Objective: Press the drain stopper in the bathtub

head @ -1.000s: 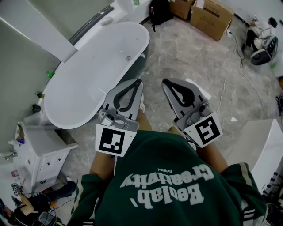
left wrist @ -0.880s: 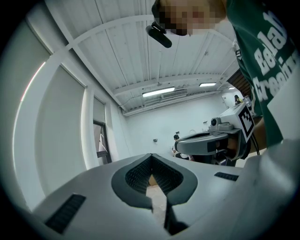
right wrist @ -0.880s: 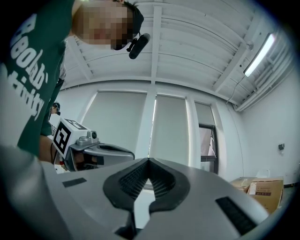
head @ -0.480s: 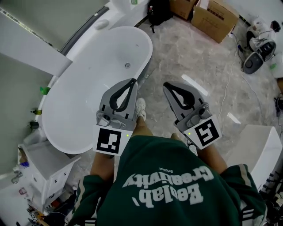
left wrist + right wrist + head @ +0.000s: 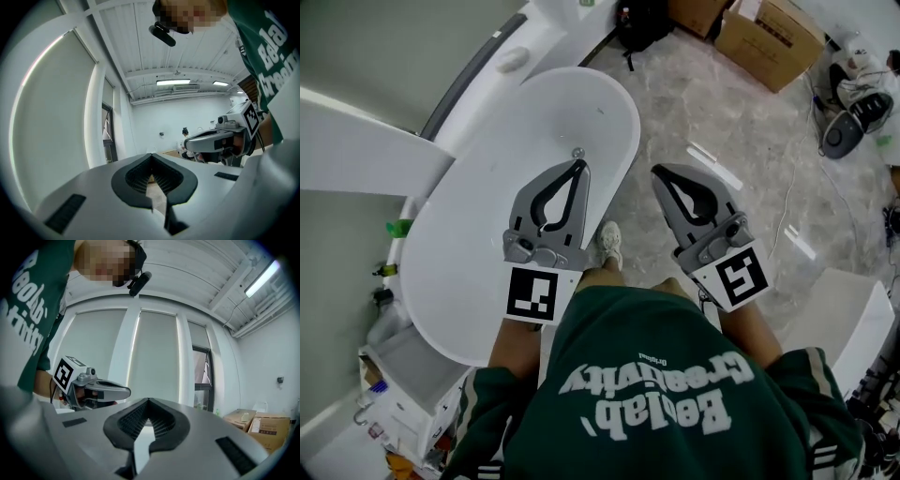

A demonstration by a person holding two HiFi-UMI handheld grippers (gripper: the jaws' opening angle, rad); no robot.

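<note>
Left gripper [image 5: 577, 164] has moved over the bathtub [image 5: 478, 216]; right gripper [image 5: 660, 172] is beside it, both level, jaws closed, empty. Sweatshirt [image 5: 656, 375] perhaps reads "Beolab Creativity"

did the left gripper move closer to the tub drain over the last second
Yes. In the head view the left gripper had its tip outside the bathtub rim; now it overlaps the basin, tip just short of the drain stopper.

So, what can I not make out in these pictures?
Drain stopper, head view: too small to tell whether raised or pressed; tips of the left gripper sit right next to it.
Bathtub, both gripper views: absent, they look level across the room.
Cardboard box, head view: cut by the top edge.
</note>
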